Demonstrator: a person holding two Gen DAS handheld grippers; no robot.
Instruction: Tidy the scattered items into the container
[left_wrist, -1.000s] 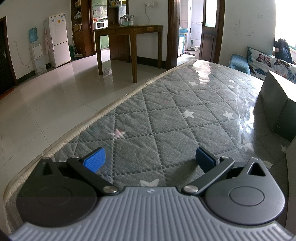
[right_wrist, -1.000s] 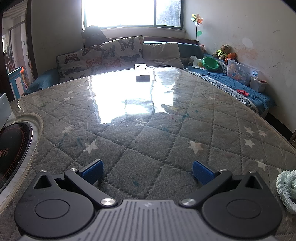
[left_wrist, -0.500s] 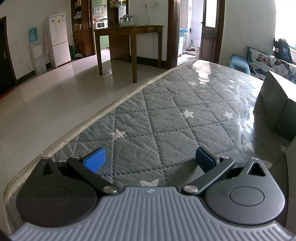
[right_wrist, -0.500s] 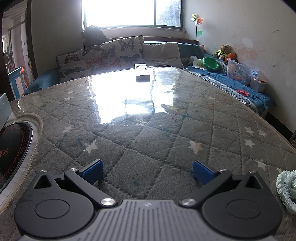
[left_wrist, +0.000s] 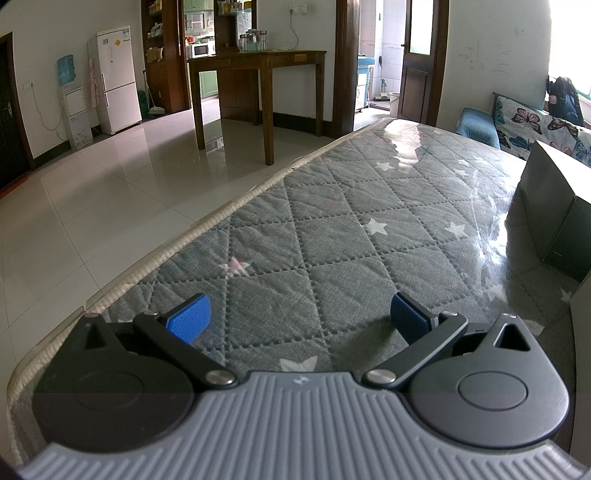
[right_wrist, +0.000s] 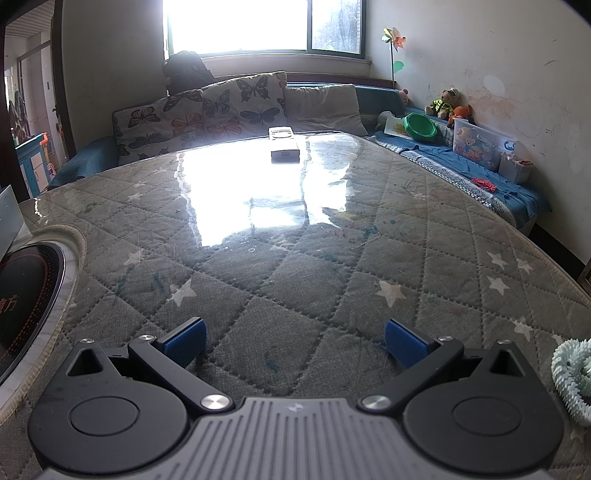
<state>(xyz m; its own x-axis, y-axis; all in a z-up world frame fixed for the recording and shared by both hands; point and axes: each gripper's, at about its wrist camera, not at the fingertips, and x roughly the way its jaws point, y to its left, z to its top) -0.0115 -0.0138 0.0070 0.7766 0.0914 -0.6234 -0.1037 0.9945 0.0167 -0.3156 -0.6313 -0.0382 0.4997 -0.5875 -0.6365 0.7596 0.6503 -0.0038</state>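
Barely begun: both left gripper (left_wrist: 301, 319) and right gripper (right_wrist: 293, 341) released, empty; remote (right_wrist: 283, 144) top centre, coil (right_wrist: 572, 380) lower right, unboxed.

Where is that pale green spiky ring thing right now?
In the right wrist view, the pale green spiky ring lies on the quilted table cover at the far right edge, just right of the open right tool, partly cut off by the frame.

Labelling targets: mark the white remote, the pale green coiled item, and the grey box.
white rectangular remote (right_wrist: 283, 144): right wrist view, middle of its top face.
pale green ribbed coiled item (right_wrist: 570, 376): right wrist view, left curve of coil.
grey cardboard box (left_wrist: 546, 206): left wrist view, near side wall.
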